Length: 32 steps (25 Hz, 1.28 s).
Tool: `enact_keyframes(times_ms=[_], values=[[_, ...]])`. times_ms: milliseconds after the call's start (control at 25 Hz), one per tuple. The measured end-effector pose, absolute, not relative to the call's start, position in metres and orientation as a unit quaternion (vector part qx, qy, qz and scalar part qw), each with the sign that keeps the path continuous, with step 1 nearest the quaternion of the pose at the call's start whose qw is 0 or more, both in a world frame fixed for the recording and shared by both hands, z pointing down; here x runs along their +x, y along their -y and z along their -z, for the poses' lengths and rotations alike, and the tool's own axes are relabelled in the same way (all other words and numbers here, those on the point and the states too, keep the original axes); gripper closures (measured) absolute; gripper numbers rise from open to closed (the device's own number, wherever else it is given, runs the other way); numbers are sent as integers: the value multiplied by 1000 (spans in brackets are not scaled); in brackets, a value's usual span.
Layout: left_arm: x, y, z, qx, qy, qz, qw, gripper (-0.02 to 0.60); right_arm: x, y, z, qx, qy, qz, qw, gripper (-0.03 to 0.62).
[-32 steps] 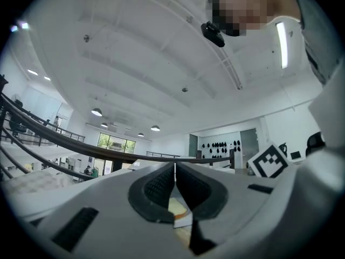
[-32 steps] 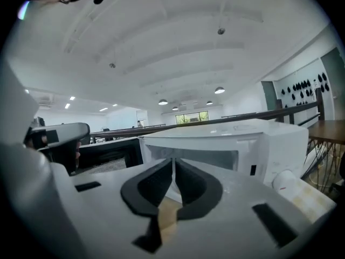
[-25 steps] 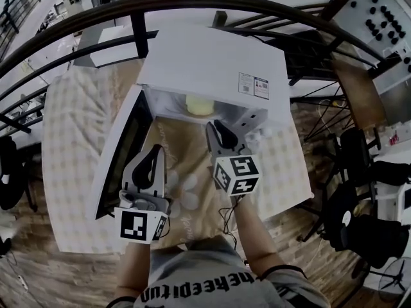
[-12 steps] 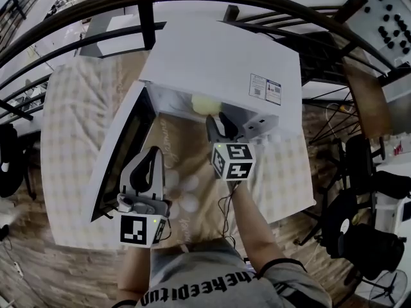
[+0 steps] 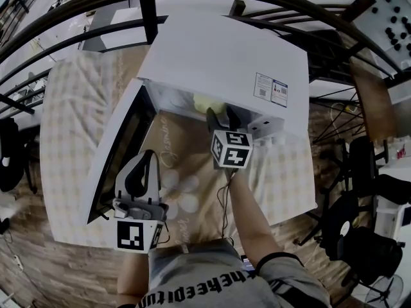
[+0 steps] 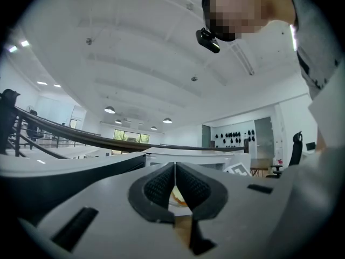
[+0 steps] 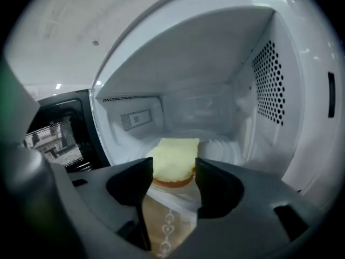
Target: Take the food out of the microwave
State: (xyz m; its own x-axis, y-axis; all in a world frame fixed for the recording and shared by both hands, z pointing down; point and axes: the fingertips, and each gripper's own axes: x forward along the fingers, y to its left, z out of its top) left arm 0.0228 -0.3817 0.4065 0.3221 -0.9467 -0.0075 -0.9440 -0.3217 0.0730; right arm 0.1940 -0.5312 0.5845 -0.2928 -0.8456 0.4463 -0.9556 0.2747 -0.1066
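Observation:
A white microwave (image 5: pixel 218 56) stands on the table with its door (image 5: pixel 122 149) swung open to the left. Inside lies a pale yellow slice of food (image 7: pixel 173 156) on an orange-brown base, partly seen under the roof edge as the food (image 5: pixel 204 102). My right gripper (image 7: pixel 173 181) (image 5: pixel 223 117) is at the microwave's mouth, aimed at the food. Its jaws are opening, with the food just ahead of the tips and nothing pressed between them. My left gripper (image 6: pixel 175 190) (image 5: pixel 144 172) hangs by the open door, jaws shut and empty.
The table wears a checked cloth (image 5: pixel 70 120) with a tan runner (image 5: pixel 186 165) in front of the microwave. A dark curved railing (image 5: pixel 96 27) runs behind. The perforated right cavity wall (image 7: pixel 269 85) and the door (image 7: pixel 59 136) flank the opening.
My right gripper has moved forward and down to the microwave's opening and its jaws have spread. The left gripper has sunk slightly beside the door.

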Motion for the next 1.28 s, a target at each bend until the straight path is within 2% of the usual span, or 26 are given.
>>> enact_keyframes(times_ms=[400,600,840,1120,1280], values=[[22,385,-413,807,589,18,31,571,179,538,-601,546,798,-200,159,249],[22,387,-412,805,593,17,29,571,175,538,-610,542,798,-199,176,229],[20,381,-426,807,588,-4,47,571,177,540,-610,546,796,-199,171,249],[21,386,-406,798,601,21,20,571,180,538,-607,547,796,-211,150,312],[24,382,-406,800,600,19,20,571,181,533,-603,545,796,-222,138,315]])
